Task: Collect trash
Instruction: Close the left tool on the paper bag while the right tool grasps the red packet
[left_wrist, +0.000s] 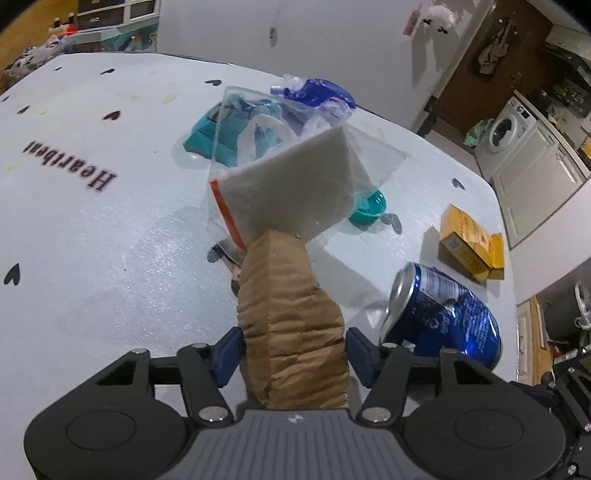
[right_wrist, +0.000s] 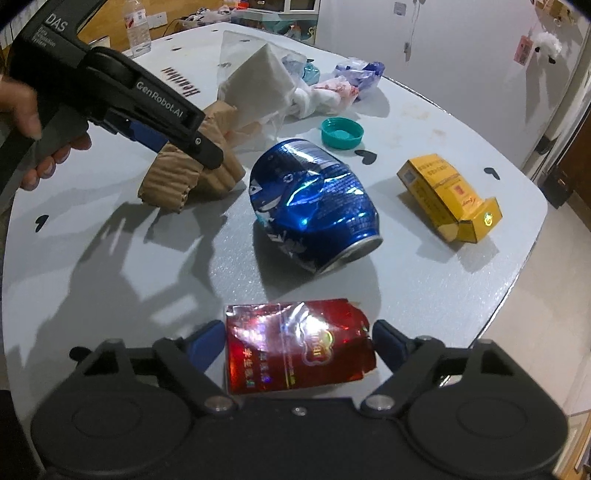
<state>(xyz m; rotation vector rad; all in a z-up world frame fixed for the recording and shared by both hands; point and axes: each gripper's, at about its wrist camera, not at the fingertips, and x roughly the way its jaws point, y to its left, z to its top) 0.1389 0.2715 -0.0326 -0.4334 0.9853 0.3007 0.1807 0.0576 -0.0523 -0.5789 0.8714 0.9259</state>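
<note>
Clearly, left gripper (left_wrist: 291, 343) clamps crumpled brown paper wad (left_wrist: 291, 314) on pale grey table (left_wrist: 92, 240); wad hides things behind it. Right gripper (right_wrist: 299, 341) brackets torn red foil packet (right_wrist: 295, 347), fingers wide; pad contact unclear, packet's near edge cut off. Dented blue can (right_wrist: 314, 203) between.

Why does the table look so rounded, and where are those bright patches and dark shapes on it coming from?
Both views use fisheye lenses, so the table edge bows. In the right wrist view, the crushed blue can and the red packet flash glare, and the left tool casts sharp shadows on the table. In the left wrist view, the printed lettering is slightly blurred, and the table surface glints.
</note>
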